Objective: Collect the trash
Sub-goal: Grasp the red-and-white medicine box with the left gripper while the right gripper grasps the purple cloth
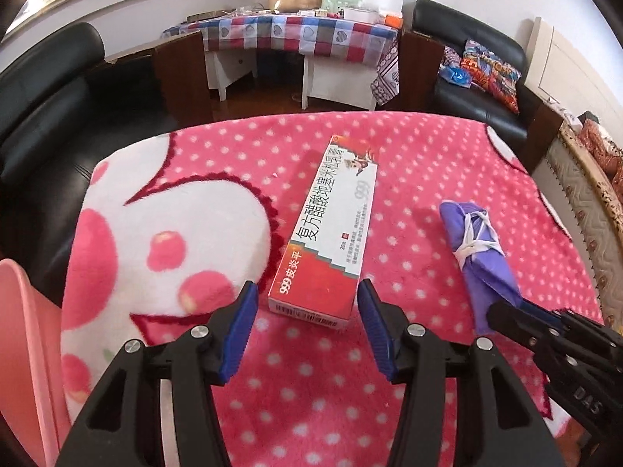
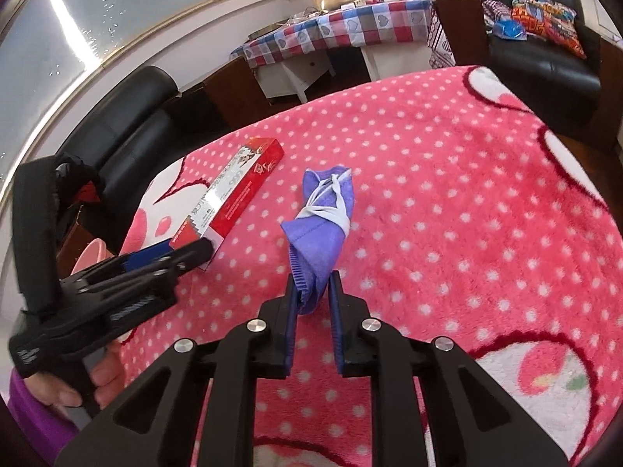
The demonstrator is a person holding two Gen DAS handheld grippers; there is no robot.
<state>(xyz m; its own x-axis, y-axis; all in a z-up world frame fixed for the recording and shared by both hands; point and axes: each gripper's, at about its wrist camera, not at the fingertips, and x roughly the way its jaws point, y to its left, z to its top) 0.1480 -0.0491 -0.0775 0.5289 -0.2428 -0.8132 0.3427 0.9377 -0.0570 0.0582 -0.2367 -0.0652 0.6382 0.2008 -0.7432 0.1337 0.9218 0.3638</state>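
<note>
A long red and white medicine box (image 1: 335, 218) lies on the pink dotted blanket (image 1: 428, 155). My left gripper (image 1: 307, 292) is open, and the box's near end sits between its blue pads (image 1: 241, 327) without touching them. To the right lies a rolled purple face mask (image 1: 479, 245) tied with its white straps. My right gripper (image 2: 313, 276) is shut on the near end of the mask (image 2: 327, 210), which rests on the blanket. In the right wrist view the left gripper (image 2: 187, 257) sits at the end of the box (image 2: 237, 190), held by a person's hand (image 2: 101, 373).
A pink bin (image 1: 23, 330) stands off the blanket's left edge, beside a black sofa (image 1: 46, 109). Behind the blanket are a table with a checked cloth (image 1: 296, 35) and a black armchair (image 1: 475, 62) with cushions. The blanket's right half (image 2: 486, 194) is bare.
</note>
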